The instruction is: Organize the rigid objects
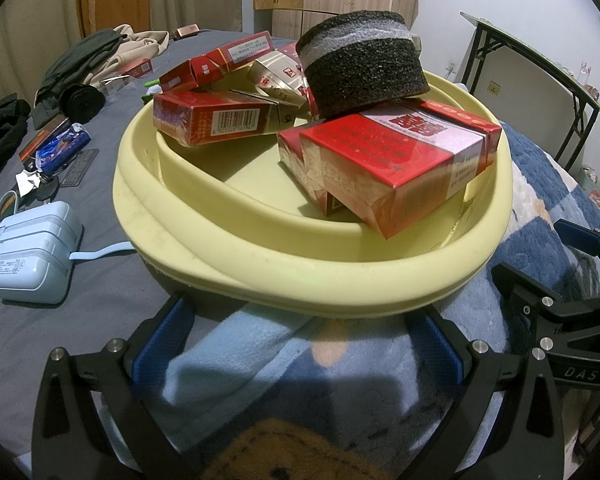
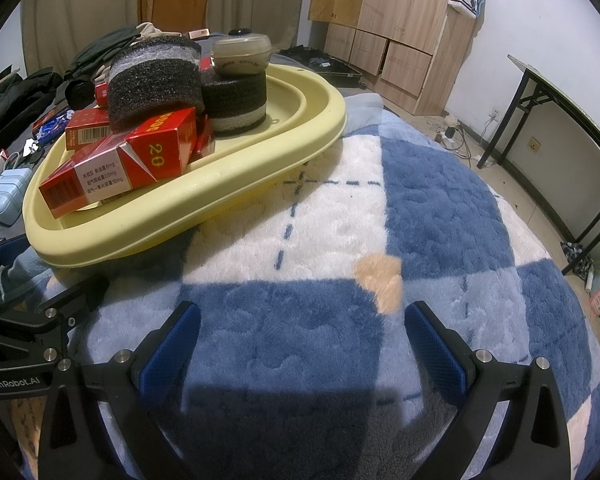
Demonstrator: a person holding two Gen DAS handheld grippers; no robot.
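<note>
A pale yellow basin [image 1: 260,256] sits on a blue-and-white plush blanket [image 2: 440,208], its near rim just ahead of the left gripper [image 1: 300,336], whose blue-padded fingers [image 1: 160,340] stand wide apart with nothing between them. The basin is oval; in the right wrist view its long axis runs from lower left to upper right, away from the camera.

Inside it, a large red carton [image 1: 396,160] lies tilted, one corner jutting over the inner ledge toward the left camera, its long side running back to the right. A second red box [image 1: 216,118] lies flat across the far left of the basin, barcode side facing forward. More red and gold packs [image 1: 220,64] are heaped behind; how many cannot be counted, since they overlap.

A black foam roll [image 1: 366,68] with a grey band rests on top of the carton. The right wrist view shows a second foam roll [image 2: 236,100] behind it, carrying a small lidded jar [image 2: 242,56]; both are hidden from the left camera.

The right gripper [image 2: 302,340] hovers over bare blanket, right of the basin and apart from it, fingers equally spread and empty.

Beside the basin, on a grey sheet, lie a light-blue case [image 1: 32,252], dark clothes [image 1: 88,60] and small clutter, possibly keys, too blurred to name. A folding table [image 2: 572,140] is cut off at the right edge.
</note>
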